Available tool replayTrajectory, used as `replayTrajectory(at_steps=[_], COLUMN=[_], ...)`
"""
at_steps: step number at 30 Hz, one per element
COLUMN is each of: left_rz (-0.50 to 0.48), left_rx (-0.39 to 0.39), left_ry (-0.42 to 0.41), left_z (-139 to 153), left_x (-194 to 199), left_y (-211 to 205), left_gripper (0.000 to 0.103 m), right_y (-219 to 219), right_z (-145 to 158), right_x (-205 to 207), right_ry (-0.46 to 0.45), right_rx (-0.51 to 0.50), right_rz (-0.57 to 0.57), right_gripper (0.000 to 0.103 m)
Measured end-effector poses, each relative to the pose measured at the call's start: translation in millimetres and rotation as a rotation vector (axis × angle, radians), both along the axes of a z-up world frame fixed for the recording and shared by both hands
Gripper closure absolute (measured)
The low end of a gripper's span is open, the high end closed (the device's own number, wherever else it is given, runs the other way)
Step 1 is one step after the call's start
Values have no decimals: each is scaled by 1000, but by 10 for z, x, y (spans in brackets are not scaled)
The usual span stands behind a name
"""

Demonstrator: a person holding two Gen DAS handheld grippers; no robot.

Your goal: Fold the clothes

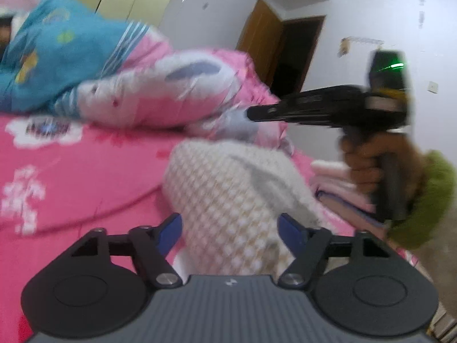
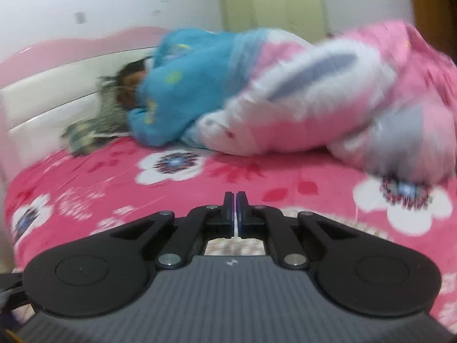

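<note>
Two grippers are in view: the left gripper and the right gripper. One cream knitted garment lies on one pink flowered bedspread, beside one stack of folded clothes. One bunched quilt and one person lying on the bed complete the count.

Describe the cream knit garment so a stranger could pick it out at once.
Start from the pink floral bedspread. Near its edge, beside a stack of folded pink clothes, lies the cream knit garment. It alone is pale and bumpy-textured; everything around it is pink or blue.
</note>
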State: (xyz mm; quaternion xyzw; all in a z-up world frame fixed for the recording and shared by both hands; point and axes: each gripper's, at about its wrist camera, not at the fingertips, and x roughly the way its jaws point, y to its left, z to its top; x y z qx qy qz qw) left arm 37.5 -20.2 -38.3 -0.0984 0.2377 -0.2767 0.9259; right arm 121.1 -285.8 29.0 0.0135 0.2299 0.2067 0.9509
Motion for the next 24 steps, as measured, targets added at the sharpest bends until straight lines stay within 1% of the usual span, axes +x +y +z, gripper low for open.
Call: replayTrajectory(at_steps=[1,4,5,7,10,12,15,17,18,19,20,22,24], left_rz=[10,44,56,74,94,108,116,107,97,87,75,43,-1], left_rx=[-5,-27,-22,-17,-28,-28,-22,-18,-16,-14,-9,2,13], left_ry=[28,84,91,101,123,126,128,128,123,119,113,93,68], left_z=[-36,-99,-101,-100,-107,-116,-139,-136,-132,-127,-118,-80,-38], left_x=[11,-20,-26,-41,-43,-72,-77,-64,-72,-76,-72,-81,-61], left_y=[44,193,228,291,362,411,443,405,372,335,288,189,55], left_gripper=[34,38,39,39,40,40,41,42,42,42,42,42,42], right_y=[55,282,325,384,346,266,233,276,300,317,309,288,253], right_z=[-62,-795,-893,-840,-746,-521,-231,-396,-489,-703,-767,-856,-677], right_x=[-16,59,7,-21,-113,-264,-633,-686,-707,-684,-677,-668,-752], right_ry=[41,152,115,110,91,114,109,182,221,253,257,260,254], right_rx=[-20,-117,-113,-119,-126,-74,-13,-68,-98,-119,-107,-74,-71], right_rz=[15,6,-6,-42,-50,-78,-49,-66,-76,-80,-86,-99,-105], right_gripper=[101,102,102,102,102,101,101,101,103,103,103,103,102])
